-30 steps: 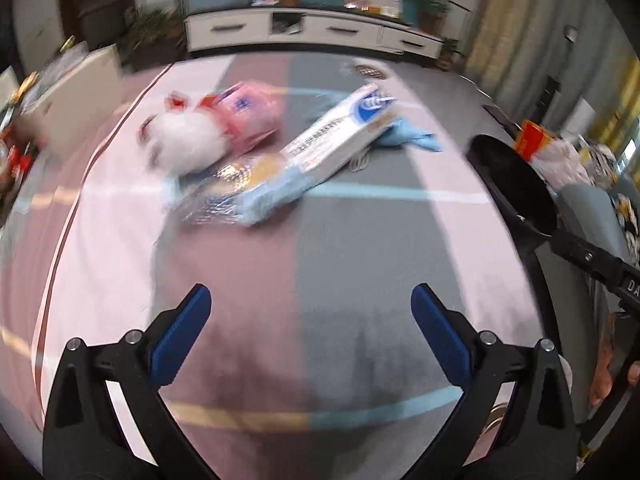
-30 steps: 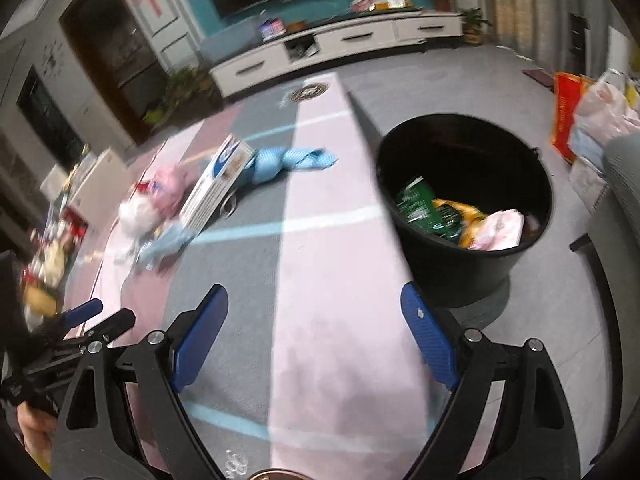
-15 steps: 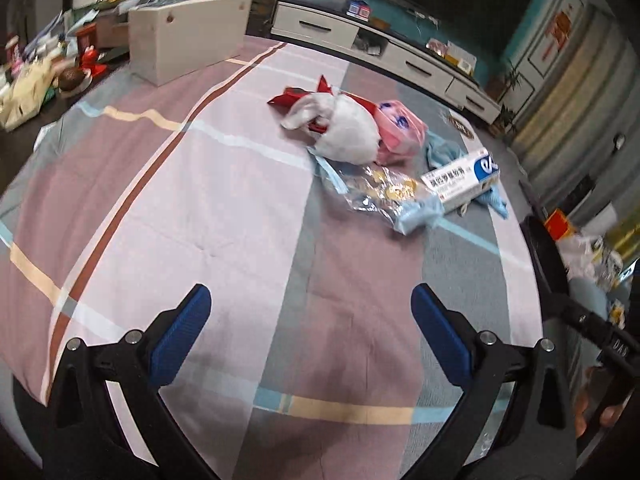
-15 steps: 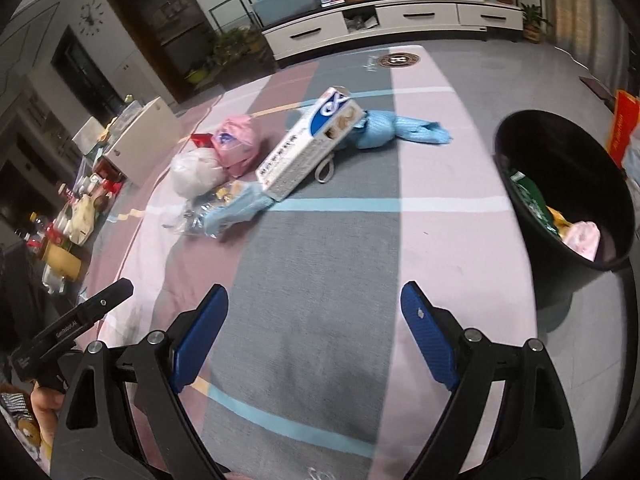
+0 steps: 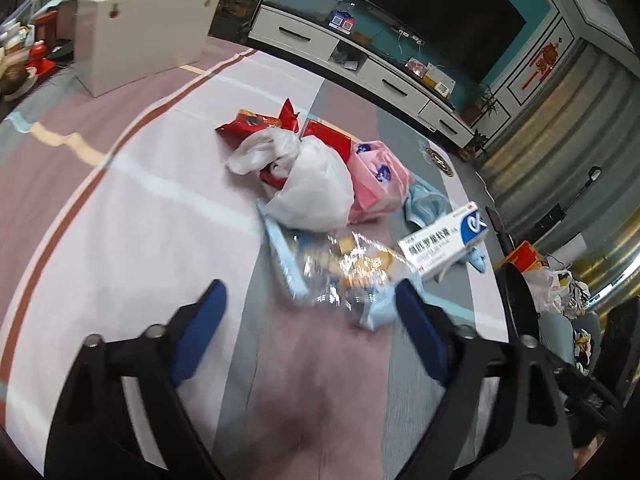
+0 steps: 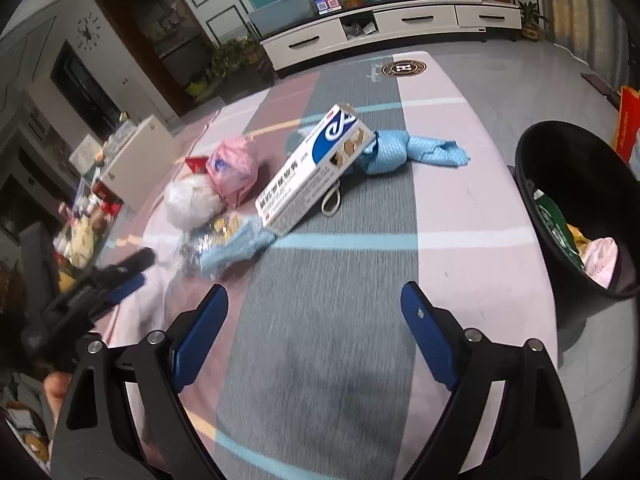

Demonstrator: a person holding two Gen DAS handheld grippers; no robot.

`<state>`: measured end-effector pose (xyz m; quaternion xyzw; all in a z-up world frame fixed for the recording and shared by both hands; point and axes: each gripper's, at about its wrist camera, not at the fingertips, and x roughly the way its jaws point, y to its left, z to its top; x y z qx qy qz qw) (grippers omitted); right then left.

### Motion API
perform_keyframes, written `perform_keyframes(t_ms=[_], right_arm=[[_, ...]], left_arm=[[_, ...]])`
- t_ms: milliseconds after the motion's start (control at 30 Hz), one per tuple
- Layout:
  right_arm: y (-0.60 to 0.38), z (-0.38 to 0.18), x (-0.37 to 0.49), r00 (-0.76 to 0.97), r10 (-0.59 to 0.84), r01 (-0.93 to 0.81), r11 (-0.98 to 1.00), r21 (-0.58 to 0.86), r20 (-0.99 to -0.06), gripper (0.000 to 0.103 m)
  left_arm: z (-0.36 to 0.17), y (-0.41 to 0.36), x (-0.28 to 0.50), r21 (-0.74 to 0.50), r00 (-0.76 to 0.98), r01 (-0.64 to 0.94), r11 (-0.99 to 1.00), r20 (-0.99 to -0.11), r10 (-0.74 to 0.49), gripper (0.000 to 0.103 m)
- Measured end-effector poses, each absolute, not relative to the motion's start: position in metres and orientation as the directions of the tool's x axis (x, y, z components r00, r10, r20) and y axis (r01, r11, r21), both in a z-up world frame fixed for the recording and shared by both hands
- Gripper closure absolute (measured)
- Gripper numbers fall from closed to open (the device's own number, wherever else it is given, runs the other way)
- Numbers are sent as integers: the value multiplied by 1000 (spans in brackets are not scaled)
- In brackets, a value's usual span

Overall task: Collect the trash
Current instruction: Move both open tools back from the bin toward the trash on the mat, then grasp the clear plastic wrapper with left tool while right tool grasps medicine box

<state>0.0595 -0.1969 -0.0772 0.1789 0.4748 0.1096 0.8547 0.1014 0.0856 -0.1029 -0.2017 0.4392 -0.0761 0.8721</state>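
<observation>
The left gripper (image 5: 308, 316) is closing, nothing between its jaws yet; the crinkly clear plastic wrapper (image 5: 344, 272), blurred, probably slips out. The right gripper (image 6: 314, 320) gapes wide, empty.

Showing off two matching black plastic two-finger grippers, the left one (image 5: 308, 312) and the right one (image 6: 314, 316). Wearing long blue rubbery pads (image 6: 428, 340) on the inner faces of the fingers. Sporting round silver screws (image 6: 472, 334) at the joints, plus triangular cutouts in the black arms.
</observation>
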Motion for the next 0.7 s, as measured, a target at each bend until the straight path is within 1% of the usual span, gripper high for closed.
perform_keyframes(t_ms=[67,167,233,267,300,367,433,533,700], right_arm=[[-201,-78,68,537,372,-7,900,437,-757,16],[-208,-84,84,550,401,15,872,489,-733,16],[-211,-88,95,551,417,32,855,518,-723,16],[-213,-91,100,551,423,42,847,530,-719,16],[-214,-94,106,550,430,52,838,543,-716,16],[-215,-98,115,551,445,60,823,565,-706,16],[-215,-103,126,548,453,73,811,580,-703,16],[-216,-112,140,541,466,106,788,606,-700,17],[-212,-123,158,534,485,119,768,629,-693,25]], left_arm=[[-112,82,112,-422,586,-60,904,-749,-311,27],[-122,77,121,-441,565,-67,895,-756,-330,39],[-126,73,124,-445,560,-65,893,-757,-336,54],[-128,72,125,-444,558,-66,894,-759,-336,59],[-130,72,126,-441,556,-66,895,-761,-334,68],[-133,74,126,-452,557,-62,890,-755,-344,72],[-132,76,124,-453,560,-53,890,-751,-349,81],[-127,81,115,-466,562,-30,885,-740,-370,82],[-112,102,89,-462,589,-17,887,-722,-365,82]])
